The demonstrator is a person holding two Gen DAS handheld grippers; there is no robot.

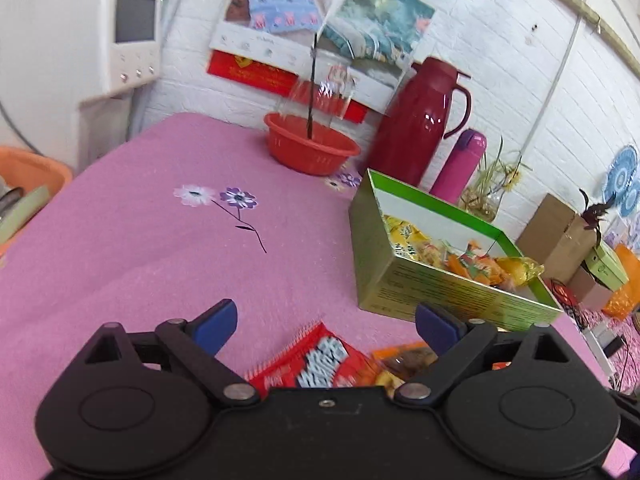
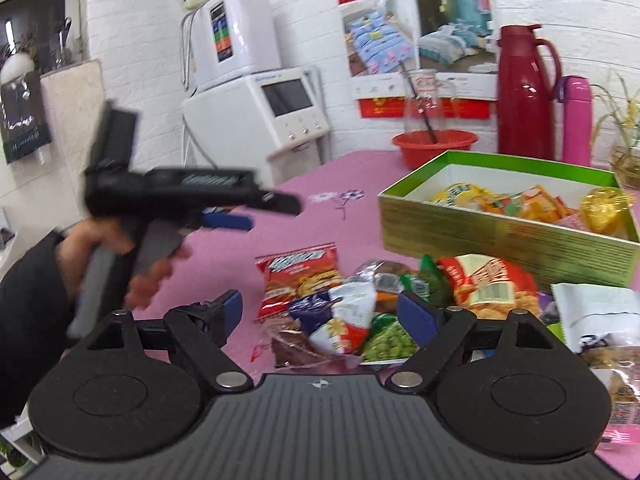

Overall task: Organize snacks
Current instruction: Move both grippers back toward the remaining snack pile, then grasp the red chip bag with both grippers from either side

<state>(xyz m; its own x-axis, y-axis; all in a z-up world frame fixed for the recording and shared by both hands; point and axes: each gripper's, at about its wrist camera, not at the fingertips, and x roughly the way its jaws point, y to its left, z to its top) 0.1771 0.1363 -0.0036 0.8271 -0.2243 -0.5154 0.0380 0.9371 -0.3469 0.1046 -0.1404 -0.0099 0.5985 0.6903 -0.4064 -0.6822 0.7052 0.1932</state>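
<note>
Both our claws gape wide, the left claw (image 1: 326, 326) above the red packet (image 1: 320, 360), the right claw (image 2: 320, 312) over the snack pile (image 2: 352, 312) beside the box (image 2: 500, 236), ready to grab.

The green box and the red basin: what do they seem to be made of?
Green box: likely printed cardboard, with thin flat walls, a white inside and slight gloss. Red basin: probably moulded plastic, with even colour, a smooth rim and ribbed sides.
</note>
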